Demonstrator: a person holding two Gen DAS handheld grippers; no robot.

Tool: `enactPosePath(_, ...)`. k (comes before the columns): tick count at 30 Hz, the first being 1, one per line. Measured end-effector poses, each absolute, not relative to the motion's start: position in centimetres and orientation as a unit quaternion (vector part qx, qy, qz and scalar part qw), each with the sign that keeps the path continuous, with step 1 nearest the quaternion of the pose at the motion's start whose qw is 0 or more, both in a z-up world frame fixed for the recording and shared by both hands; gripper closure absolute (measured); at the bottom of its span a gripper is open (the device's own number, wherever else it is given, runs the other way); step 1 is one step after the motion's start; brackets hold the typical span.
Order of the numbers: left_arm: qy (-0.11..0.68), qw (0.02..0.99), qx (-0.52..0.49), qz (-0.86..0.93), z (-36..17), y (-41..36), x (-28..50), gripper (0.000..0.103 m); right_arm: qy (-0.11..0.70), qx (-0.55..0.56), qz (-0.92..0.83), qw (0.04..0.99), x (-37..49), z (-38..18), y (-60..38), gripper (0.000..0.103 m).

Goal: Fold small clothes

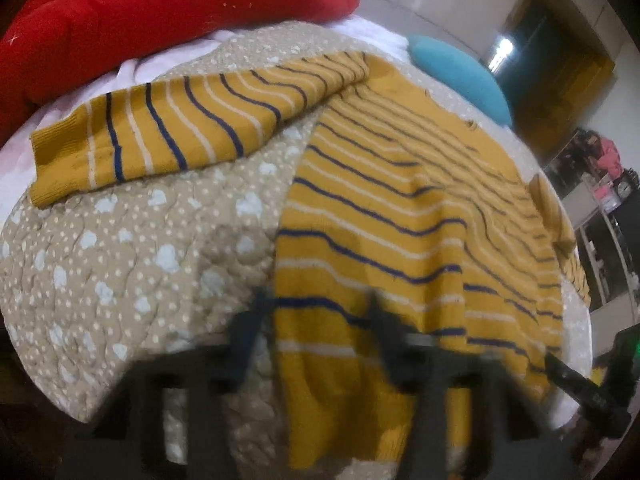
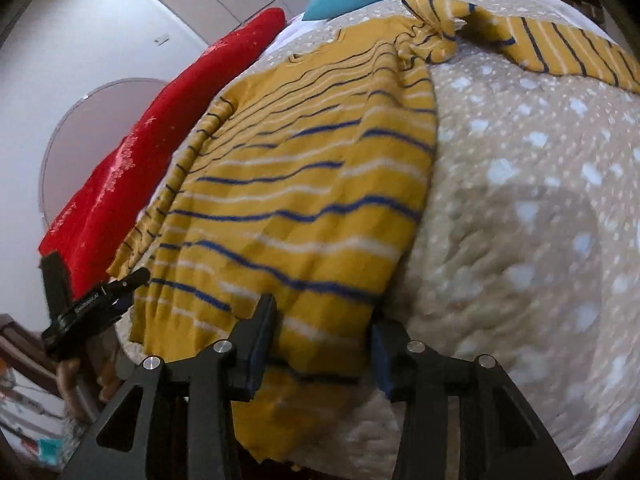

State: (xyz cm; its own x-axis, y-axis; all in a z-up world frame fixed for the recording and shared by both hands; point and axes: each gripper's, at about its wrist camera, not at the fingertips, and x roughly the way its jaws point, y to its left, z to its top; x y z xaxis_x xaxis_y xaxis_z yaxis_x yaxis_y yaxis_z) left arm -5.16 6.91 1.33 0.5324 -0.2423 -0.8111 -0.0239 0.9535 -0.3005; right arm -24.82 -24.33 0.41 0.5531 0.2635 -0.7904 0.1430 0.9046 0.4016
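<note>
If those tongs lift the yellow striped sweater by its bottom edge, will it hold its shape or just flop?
Probably flop: the sweater is soft knit, already rippled and draping over the quilt. Its spread sleeve would likely trail behind. It looks light, and fuzzy rather than slippery.

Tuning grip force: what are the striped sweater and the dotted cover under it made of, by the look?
Striped sweater: looks like soft knit, probably cotton or acrylic yarn; ribbed cuff, matte, fuzzy stripe edges. Dotted cover: looks like quilted padded cloth; stitched puffy ridges, matte print. Fibre type cannot be told.

Black jaws, blue pads (image 2: 262,344), silver screws (image 2: 223,346)
</note>
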Motion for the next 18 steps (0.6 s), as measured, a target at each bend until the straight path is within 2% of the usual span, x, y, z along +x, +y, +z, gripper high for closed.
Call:
enactPosePath(1, 0.488, 0.856, -0.153, -0.075, 1.3, 7.1, -5.0, 0.095, 0.470, 0.201, 0.022, 0.859, -24.7, 0.3, -23.6, 0.075)
enactPosePath(2, 0.492, 0.851, -0.165, -0.079, 1.4, 7.3, -5.0, 0.095, 0.473, 0.191, 0.020, 0.860, -24.6, 0.3, -23.2, 0.086)
enactPosePath(3, 0.492, 0.850, -0.173, -0.076, 1.7, 7.5, -5.2, 0.095, 0.476, 0.195, 0.027, 0.857, -24.6, 0.5, -23.3, 0.092)
enactPosePath(11, 0.480, 0.856, -0.173, -0.087, 4.6, 7.9, -11.1, 0.095, 0.455, 0.226, 0.038, 0.860, -27.1, 4.5, -26.3, 0.093)
enactPosePath(15, 0.497, 0.851, -0.147, -0.079, 3.4, 7.8, -12.5, 0.095, 0.481, 0.226, 0.034, 0.846, -28.5, 2.8, -26.6, 0.087)
enactPosePath(18, 0.475, 0.869, -0.123, -0.059, 4.3, 8.4, -12.8, 0.092, 0.481, 0.233, 0.027, 0.845, -29.0, 2.4, -27.4, 0.086)
